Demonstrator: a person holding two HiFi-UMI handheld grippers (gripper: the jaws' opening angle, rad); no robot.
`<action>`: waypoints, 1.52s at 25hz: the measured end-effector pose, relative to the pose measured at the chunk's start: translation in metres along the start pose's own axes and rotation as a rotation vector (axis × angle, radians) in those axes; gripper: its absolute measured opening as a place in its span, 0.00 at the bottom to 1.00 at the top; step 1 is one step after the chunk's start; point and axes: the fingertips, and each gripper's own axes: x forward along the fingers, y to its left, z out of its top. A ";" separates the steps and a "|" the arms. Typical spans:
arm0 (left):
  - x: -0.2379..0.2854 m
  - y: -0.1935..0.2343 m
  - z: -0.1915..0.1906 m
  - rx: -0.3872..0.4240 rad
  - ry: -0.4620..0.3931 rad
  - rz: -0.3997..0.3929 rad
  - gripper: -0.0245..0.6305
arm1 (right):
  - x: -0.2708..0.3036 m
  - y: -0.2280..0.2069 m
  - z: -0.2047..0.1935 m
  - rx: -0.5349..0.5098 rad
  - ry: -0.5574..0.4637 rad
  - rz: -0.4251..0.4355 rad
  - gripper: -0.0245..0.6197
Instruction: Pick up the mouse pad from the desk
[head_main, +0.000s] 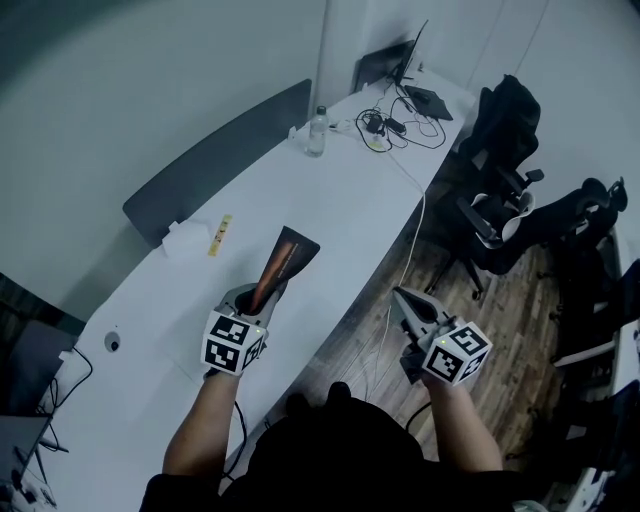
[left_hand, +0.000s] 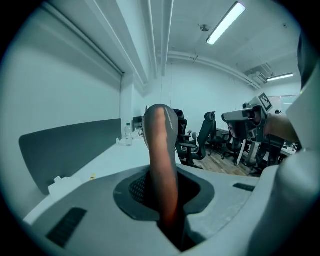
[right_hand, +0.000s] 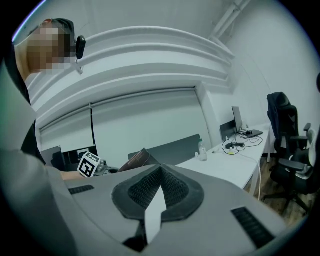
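Observation:
The mouse pad (head_main: 285, 258) is a thin dark sheet with a reddish-brown face, held edge-up and clear of the white desk (head_main: 330, 200). My left gripper (head_main: 262, 297) is shut on its near end. In the left gripper view the mouse pad (left_hand: 161, 150) rises bent from between the pads of the left gripper (left_hand: 167, 210). My right gripper (head_main: 400, 297) hangs off the desk's front edge over the wooden floor, jaws together and empty. From the right gripper (right_hand: 159, 172) I see the mouse pad (right_hand: 135, 161) to the left, in the air.
A grey partition (head_main: 215, 160) runs along the desk's far side. A water bottle (head_main: 316, 132), tangled cables (head_main: 395, 125) and a screen (head_main: 400, 65) sit at the far end. A yellow strip (head_main: 219, 235) lies near a white box. Black office chairs (head_main: 505, 130) stand at the right.

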 end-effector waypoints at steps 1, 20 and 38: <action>-0.002 0.000 0.004 0.000 -0.009 0.003 0.14 | -0.002 0.000 0.005 -0.008 -0.014 -0.002 0.04; -0.010 -0.031 0.081 -0.038 -0.142 0.123 0.14 | -0.063 -0.048 0.073 -0.131 -0.158 0.050 0.04; 0.000 -0.055 0.088 -0.042 -0.139 0.138 0.14 | -0.078 -0.067 0.063 -0.116 -0.156 0.050 0.04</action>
